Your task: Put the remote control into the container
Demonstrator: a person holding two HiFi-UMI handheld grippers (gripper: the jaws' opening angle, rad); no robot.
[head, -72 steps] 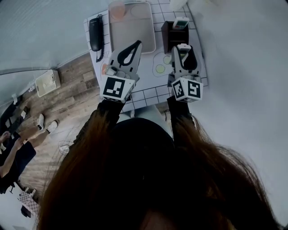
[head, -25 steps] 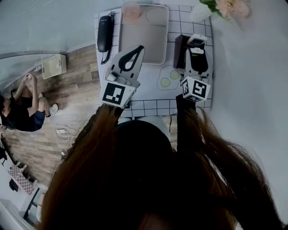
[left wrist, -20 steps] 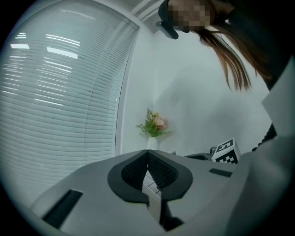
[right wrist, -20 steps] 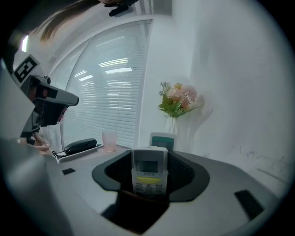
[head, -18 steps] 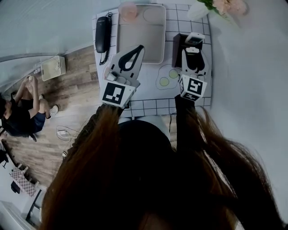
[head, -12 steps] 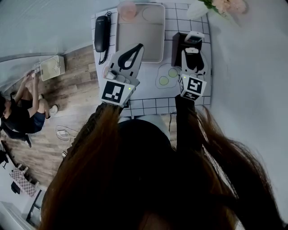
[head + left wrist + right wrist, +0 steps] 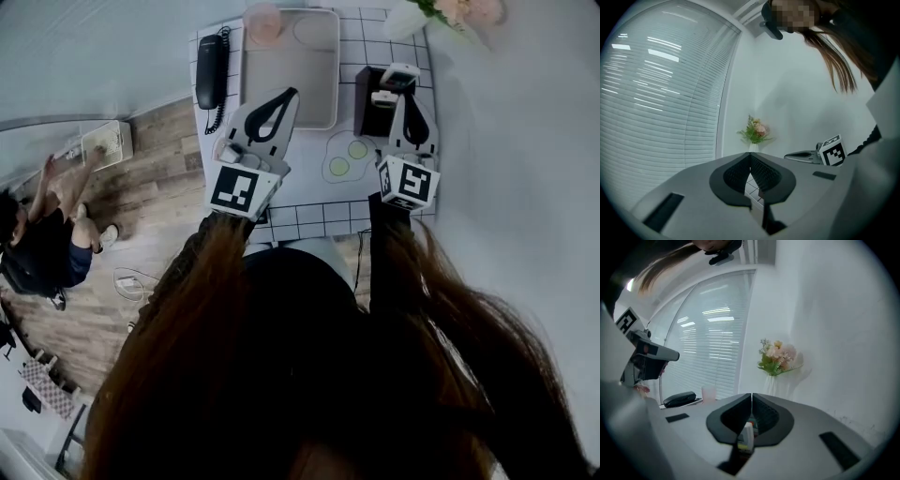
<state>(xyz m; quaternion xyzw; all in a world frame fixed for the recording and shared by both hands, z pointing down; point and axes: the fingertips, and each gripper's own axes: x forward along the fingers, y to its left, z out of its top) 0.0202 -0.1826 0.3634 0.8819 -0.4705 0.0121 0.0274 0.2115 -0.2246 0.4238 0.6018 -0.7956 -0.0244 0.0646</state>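
From the head view, the container (image 7: 364,94) stands at 1 o'clock on the bench (image 7: 309,214). The remote (image 7: 383,97) sits upright inside it, with a second remote (image 7: 400,74) at its 1 o'clock, so the task looks done. The right claw (image 7: 411,97) hovers at the remote's 3 o'clock. Its jaws have just closed with nothing between them, probably so it can draw clear of the box. The left claw (image 7: 281,97) is clenched and empty above the tray (image 7: 300,66) at 12 o'clock, out of the way. A phone (image 7: 210,70) lies at 11 o'clock, with a cup (image 7: 262,21) beyond the tray. In the left gripper view the pads meet at the tips, and flowers (image 7: 755,131) stand at 12 o'clock. In the right gripper view the tips also meet. The remote (image 7: 747,437) shows at 6 o'clock through the gap below them, and it looks untouched. Nothing seems to block a retreat.
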